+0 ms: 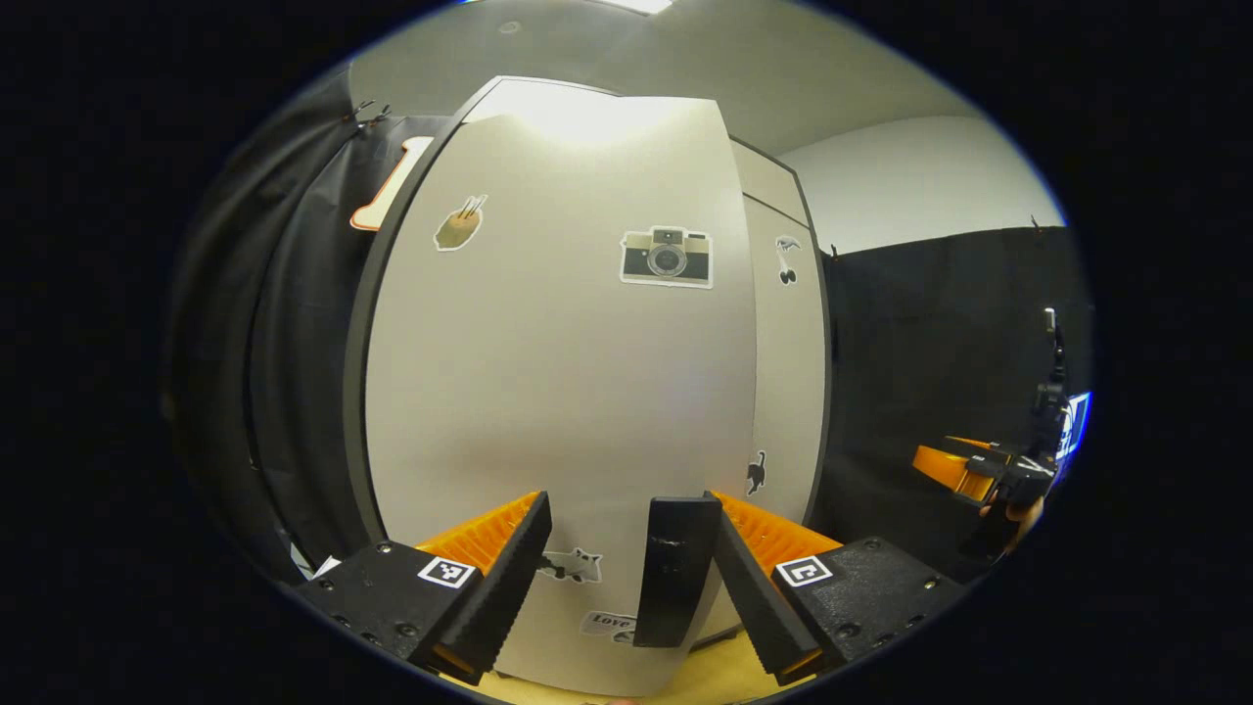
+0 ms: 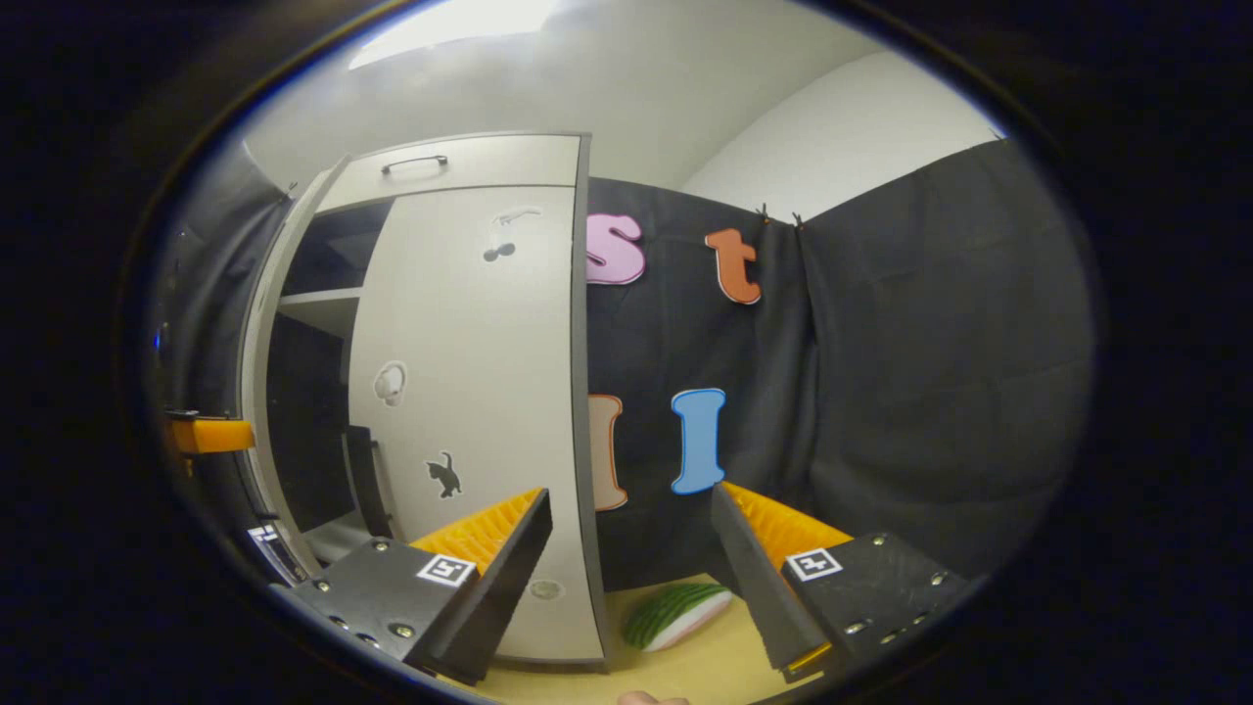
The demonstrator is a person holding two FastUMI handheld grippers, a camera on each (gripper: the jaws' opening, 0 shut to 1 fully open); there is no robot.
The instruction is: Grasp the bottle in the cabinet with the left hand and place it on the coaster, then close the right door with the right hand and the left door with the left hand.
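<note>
Left door (image 1: 558,372) stands just ahead of my left tool (image 1: 597,568) — jaws released, its handle (image 1: 675,568) between them — while my right tool (image 2: 631,578) hangs released, far off.

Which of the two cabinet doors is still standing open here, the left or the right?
The left door, the one with the camera sticker, stands ajar right in front of the left gripper. The right door, with the cat sticker, lies shut against the cabinet.
</note>
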